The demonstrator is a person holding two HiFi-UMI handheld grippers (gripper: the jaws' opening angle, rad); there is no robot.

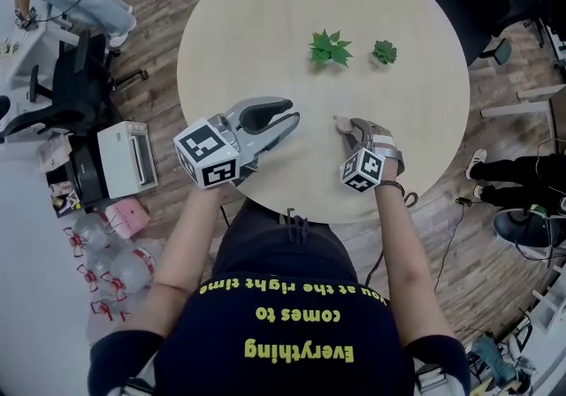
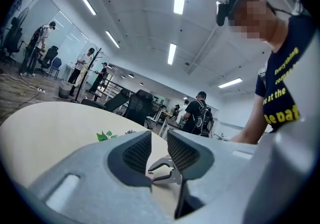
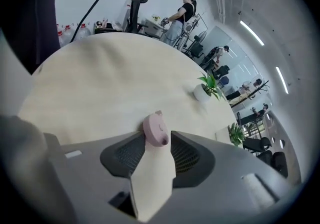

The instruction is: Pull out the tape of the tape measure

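Round pale table (image 1: 256, 23), leafy green plant (image 1: 330, 48) near a smaller plant (image 1: 384, 52), black office chair (image 1: 75, 85)

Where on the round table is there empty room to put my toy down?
The left half of the table is bare, from its rim to the two little plants. The right side below the plants is bare too. It is crowded at the near edge, around the left claw, right claw and pink tape measure.

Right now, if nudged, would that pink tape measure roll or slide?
Probably slides: the pink tape measure looks small and light on the smooth table. Its rounded case could roll if tipped on edge, and might slip from a loose pinch.
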